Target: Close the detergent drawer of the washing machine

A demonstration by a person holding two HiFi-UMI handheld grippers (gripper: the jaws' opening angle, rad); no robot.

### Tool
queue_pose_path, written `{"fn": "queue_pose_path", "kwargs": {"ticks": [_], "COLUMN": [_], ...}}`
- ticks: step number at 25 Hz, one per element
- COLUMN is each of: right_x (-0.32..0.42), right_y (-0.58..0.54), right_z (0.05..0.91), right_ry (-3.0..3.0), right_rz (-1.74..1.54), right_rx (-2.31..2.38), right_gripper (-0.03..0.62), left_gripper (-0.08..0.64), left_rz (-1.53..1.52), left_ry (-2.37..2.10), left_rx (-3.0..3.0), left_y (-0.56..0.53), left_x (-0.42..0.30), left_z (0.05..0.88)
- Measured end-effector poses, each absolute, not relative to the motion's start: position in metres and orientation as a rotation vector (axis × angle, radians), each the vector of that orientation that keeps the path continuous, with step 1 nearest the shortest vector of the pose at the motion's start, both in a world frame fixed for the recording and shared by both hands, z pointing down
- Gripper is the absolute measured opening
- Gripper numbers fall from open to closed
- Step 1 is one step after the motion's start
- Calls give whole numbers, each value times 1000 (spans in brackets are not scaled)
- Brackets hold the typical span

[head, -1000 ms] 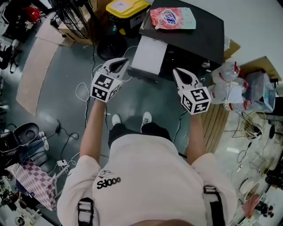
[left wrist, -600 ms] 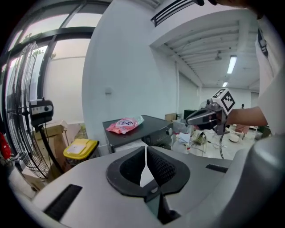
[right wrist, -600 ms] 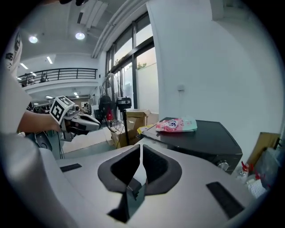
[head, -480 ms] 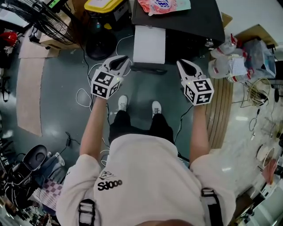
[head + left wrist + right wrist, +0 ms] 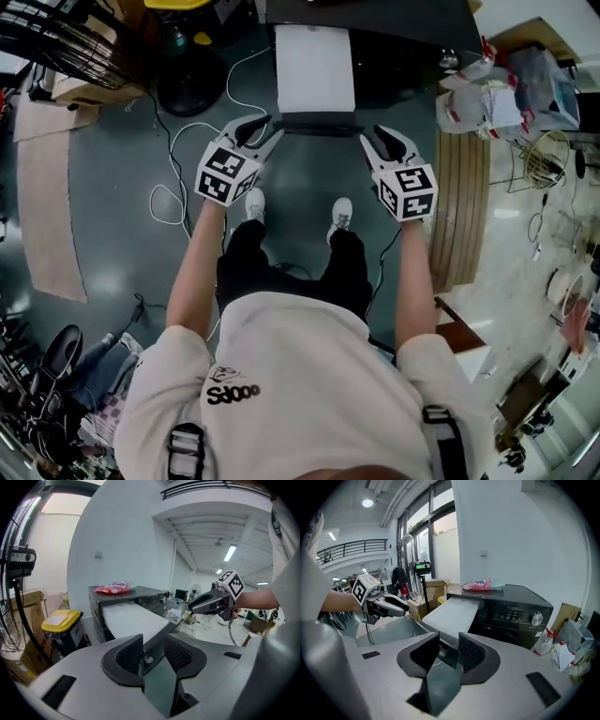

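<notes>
Left tongs (image 5: 262, 129) and right tongs (image 5: 376, 138), jaws just opening, empty, flank the front edge of the detergent drawer (image 5: 315, 66). Open floor (image 5: 122, 187) lies beneath.

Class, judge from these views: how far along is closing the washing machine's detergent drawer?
Done: nothing yet; the white detergent drawer stands pulled far out of the washing machine.
In hand: the left gripper and right gripper sit at the drawer's dark front edge. Their jaws have just been opening, and that edge shows in each gap, with no pad pressing on it.
Left: pushing the drawer in.
</notes>
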State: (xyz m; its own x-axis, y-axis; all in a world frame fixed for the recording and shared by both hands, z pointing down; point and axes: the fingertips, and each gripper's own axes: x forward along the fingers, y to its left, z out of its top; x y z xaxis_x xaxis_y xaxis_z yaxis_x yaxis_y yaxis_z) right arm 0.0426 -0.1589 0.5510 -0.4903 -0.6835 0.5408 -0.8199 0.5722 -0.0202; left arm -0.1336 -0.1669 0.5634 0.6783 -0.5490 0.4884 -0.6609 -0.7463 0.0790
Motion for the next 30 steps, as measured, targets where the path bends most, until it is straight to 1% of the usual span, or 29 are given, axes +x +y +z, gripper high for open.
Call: {"fn": "queue_pose_path", "kwargs": {"ticks": [3, 6, 10, 16, 18, 21, 30], "right_x": [43, 48, 49, 48, 50, 52, 53], "right_y": [-158, -164, -172, -178, -179, -182, -185], "right_z": [576, 597, 609, 616, 615, 615, 615], "right_ry": [-2278, -2246, -2248, -2240, -2250, -2255, -2283], "right_rz": [398, 424, 435, 442, 439, 458, 487], "right_rx": [1205, 1219, 1225, 1239, 1229, 1234, 1257], "right_gripper": [117, 130, 130, 130, 130, 147, 143], "left_gripper": [164, 166, 164, 121, 121, 121, 121], "left_rz": [695, 737, 753, 732, 730, 741, 753], "left_ry": [-972, -985, -994, -1033, -1023, -991, -956], "left_rx": [2619, 2584, 2557, 2538, 2537, 2556, 2605], "left_y": [-164, -164, -169, -179, -181, -182, -186], "left_x": [-135, -134, -129, -130, -129, -127, -121], "left_z": [584, 604, 618, 620, 620, 621, 619]}}
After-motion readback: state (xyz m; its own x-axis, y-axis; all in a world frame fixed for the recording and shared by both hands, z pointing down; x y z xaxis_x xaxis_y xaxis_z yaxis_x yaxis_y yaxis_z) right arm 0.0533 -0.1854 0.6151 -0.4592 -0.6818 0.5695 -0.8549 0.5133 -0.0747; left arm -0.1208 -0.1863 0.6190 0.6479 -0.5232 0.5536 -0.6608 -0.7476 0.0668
